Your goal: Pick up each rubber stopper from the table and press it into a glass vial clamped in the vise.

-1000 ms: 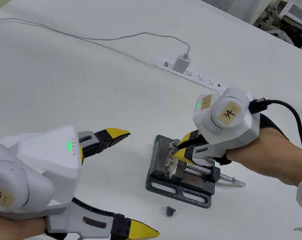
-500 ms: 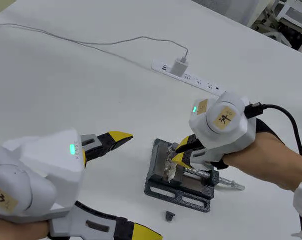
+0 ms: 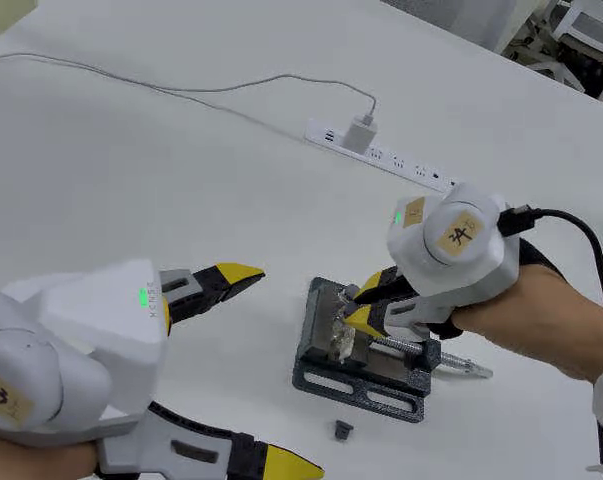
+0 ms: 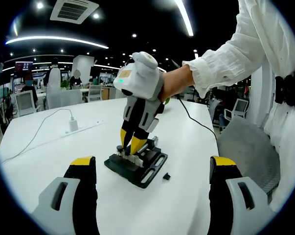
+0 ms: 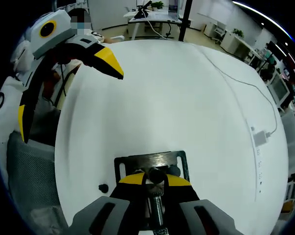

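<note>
Standing wide apart, the left gripper (image 3: 281, 370) jaws hold nothing. A loose stopper (image 3: 342, 430), dark and small, lies just beside the black vise (image 3: 366, 390). The right gripper (image 3: 357, 308) pinches a second stopper (image 5: 155, 175) over the clear vial (image 3: 339, 338); the right gripper view shows it end-on. The handwriting on its tan sticker (image 3: 459, 232) is not legible. A white power strip (image 3: 386, 157) lies beyond.

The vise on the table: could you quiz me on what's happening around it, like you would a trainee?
1. True or false: the left gripper is shut.
2. Which gripper has its tips down at the vise?
3. The loose stopper lies: A on the table; B between the left gripper's jaws; C on top of the vise.
Key: 1 false, its jaws stand wide open; 2 the right gripper; 3 A.
</note>
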{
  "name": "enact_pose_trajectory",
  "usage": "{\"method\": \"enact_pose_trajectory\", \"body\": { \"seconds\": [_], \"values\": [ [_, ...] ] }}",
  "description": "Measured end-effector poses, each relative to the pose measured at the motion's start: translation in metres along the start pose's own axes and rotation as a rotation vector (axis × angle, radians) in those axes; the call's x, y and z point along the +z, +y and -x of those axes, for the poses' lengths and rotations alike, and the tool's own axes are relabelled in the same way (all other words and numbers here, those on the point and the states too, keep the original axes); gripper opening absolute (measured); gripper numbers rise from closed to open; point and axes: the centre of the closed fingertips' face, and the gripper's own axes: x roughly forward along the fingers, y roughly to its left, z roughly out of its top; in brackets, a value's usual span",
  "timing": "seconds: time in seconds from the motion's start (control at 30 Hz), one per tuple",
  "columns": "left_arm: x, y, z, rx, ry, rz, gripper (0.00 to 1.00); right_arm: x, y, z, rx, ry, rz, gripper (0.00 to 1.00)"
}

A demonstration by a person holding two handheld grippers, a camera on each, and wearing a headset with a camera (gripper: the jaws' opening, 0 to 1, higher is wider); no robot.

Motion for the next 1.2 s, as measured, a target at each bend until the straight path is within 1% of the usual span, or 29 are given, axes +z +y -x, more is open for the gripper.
{"method": "enact_pose_trajectory", "body": {
  "seconds": [0.07, 0.2, 0.3, 0.4, 0.57, 0.77, 1.2],
  "values": [
    [0.0, 0.0, 0.0, -0.001, 0.001, -0.001, 0.96, 0.0, 0.0, 0.002, -0.001, -0.005, -0.004, 0.11],
    [0.0, 0.0, 0.0, -0.004, 0.003, -0.003, 0.95, 0.004, -0.002, 0.01, -0.006, -0.046, -0.027, 0.09],
    [0.0, 0.0, 0.0, -0.004, 0.004, -0.002, 0.95, 0.005, -0.006, 0.016, -0.012, -0.062, -0.038, 0.06],
    [-0.001, -0.001, 0.0, -0.006, 0.005, -0.002, 0.95, 0.004, -0.008, 0.018, -0.016, -0.068, -0.041, 0.04],
    [-0.002, -0.002, -0.001, -0.009, 0.007, 0.002, 0.95, 0.003, -0.007, 0.017, -0.001, -0.068, -0.042, 0.01],
    [-0.003, -0.001, -0.001, -0.01, 0.008, 0.004, 0.94, 0.003, -0.005, 0.011, 0.015, -0.06, -0.033, 0.0],
    [-0.004, -0.001, -0.001, -0.013, 0.004, 0.013, 0.93, 0.001, -0.005, 0.004, 0.026, -0.047, -0.032, 0.0]
  ]
}}
